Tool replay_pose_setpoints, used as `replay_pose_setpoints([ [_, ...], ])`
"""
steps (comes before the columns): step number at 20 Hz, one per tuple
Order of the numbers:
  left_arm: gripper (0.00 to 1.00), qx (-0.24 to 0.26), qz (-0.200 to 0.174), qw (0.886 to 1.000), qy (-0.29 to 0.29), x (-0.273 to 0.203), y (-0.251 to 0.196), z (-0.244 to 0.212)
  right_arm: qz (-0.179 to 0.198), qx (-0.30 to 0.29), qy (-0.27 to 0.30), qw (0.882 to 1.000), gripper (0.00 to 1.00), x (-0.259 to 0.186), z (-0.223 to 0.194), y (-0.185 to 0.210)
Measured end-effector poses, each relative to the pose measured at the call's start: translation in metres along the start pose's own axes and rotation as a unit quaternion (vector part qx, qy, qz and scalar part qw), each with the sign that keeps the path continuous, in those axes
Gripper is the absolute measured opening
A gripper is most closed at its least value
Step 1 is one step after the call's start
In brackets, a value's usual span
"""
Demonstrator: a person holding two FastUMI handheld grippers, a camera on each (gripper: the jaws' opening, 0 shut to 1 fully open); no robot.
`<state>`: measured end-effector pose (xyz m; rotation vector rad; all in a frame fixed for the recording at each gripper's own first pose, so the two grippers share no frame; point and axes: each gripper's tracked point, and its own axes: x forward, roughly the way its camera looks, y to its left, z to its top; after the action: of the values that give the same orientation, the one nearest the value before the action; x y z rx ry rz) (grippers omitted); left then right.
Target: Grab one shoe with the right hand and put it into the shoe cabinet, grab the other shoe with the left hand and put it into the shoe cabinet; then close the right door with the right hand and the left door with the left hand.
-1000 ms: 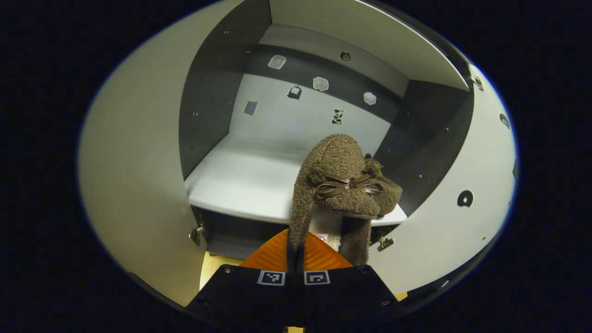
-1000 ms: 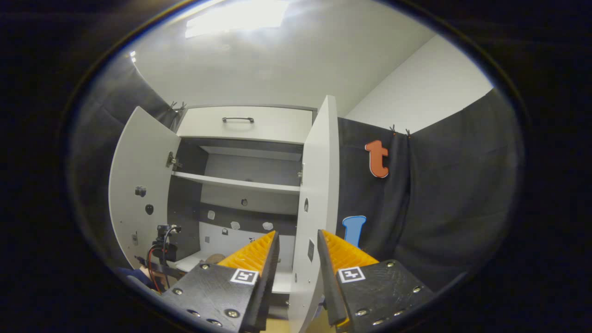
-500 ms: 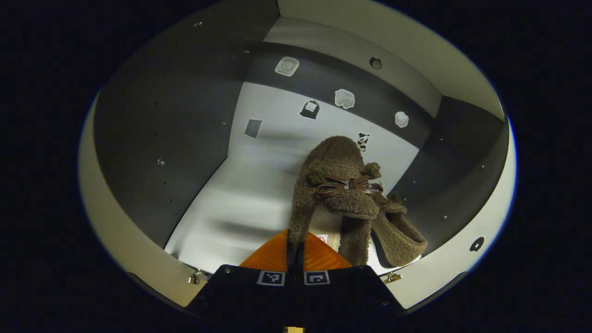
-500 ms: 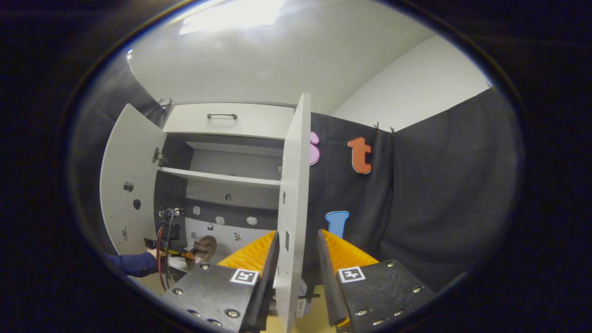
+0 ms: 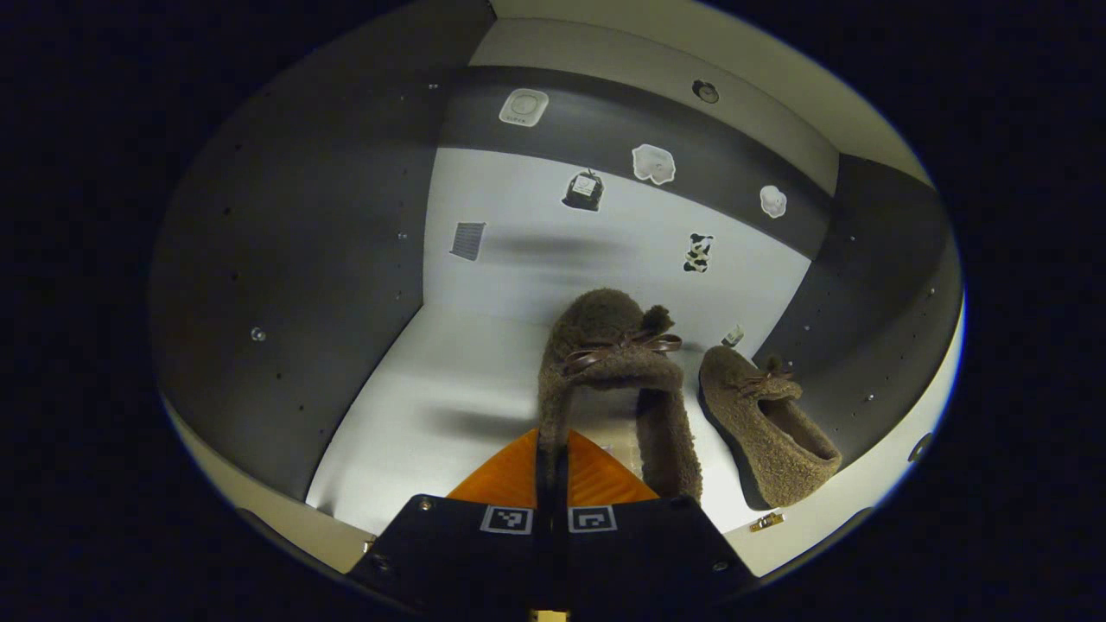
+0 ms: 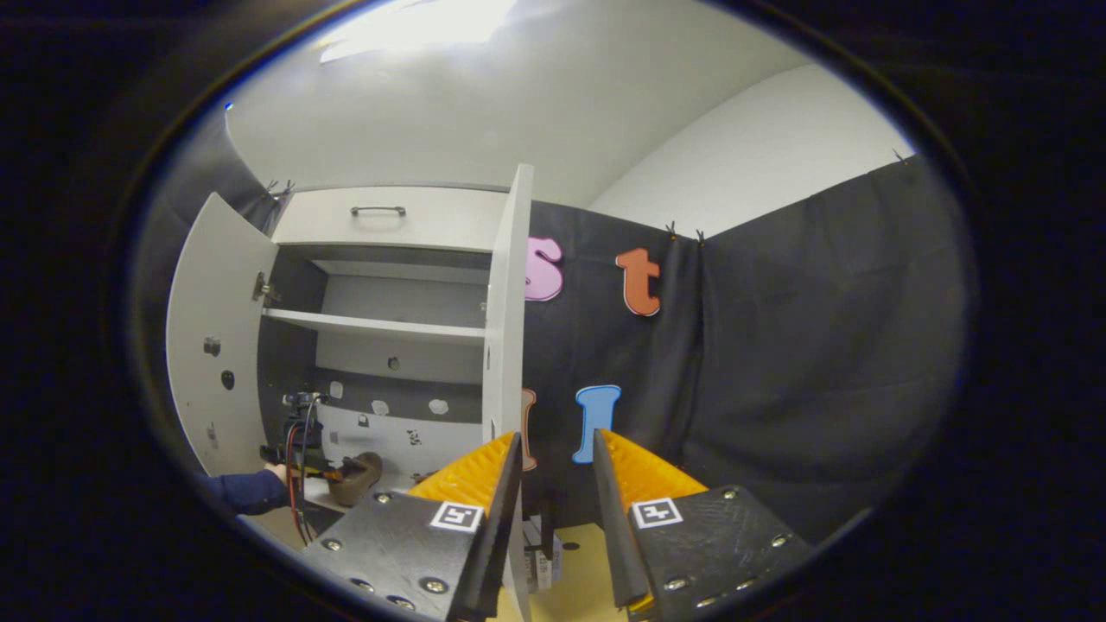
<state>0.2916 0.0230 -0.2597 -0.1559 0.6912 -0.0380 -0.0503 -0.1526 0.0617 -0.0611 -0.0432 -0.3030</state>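
The held shoe (image 5: pixel 615 363) has moved deeper into the cabinet (image 5: pixel 285 285) — left hand-held gripper (image 5: pixel 551 449) clamps it; right hand-held gripper (image 6: pixel 553 458) stays parted.

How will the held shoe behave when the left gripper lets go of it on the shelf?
The shoe looks soft and fuzzy, pinched by its thin collar in the left gripper, so it probably flops rather than holding shape. It likely weighs little. Its flat sole should settle on the shelf without rolling, near the other shoe.

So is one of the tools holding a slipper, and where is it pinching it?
Yes. The left tool pinches the fuzzy brown slipper by the side edge of its opening, near the heel. The right tool holds nothing.
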Motion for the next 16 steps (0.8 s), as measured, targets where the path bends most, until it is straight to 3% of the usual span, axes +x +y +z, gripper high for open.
replay_pose_setpoints([
  [4, 0.04, 0.024, 0.016, 1.000, -0.001, 0.003, -0.002, 0.003, -0.010, -0.006, 0.008, 1.000, 0.48, -0.001, -0.005, -0.009],
  [10, 0.21, 0.043, 0.027, 0.999, 0.002, -0.003, 0.003, 0.006, -0.012, 0.006, 0.025, 1.000, 0.48, 0.003, -0.023, -0.018],
  [14, 0.44, 0.060, 0.035, 0.997, -0.016, -0.026, 0.003, 0.011, -0.007, 0.017, 0.055, 0.998, 0.48, 0.007, -0.046, -0.022],
  [15, 0.69, 0.072, 0.040, 0.996, -0.029, -0.034, 0.004, 0.016, -0.004, 0.020, 0.062, 0.998, 0.46, 0.009, -0.051, -0.023],
  [16, 0.64, 0.084, 0.040, 0.995, -0.044, -0.043, 0.003, 0.021, -0.002, 0.022, 0.068, 0.997, 0.46, 0.010, -0.057, -0.022],
])
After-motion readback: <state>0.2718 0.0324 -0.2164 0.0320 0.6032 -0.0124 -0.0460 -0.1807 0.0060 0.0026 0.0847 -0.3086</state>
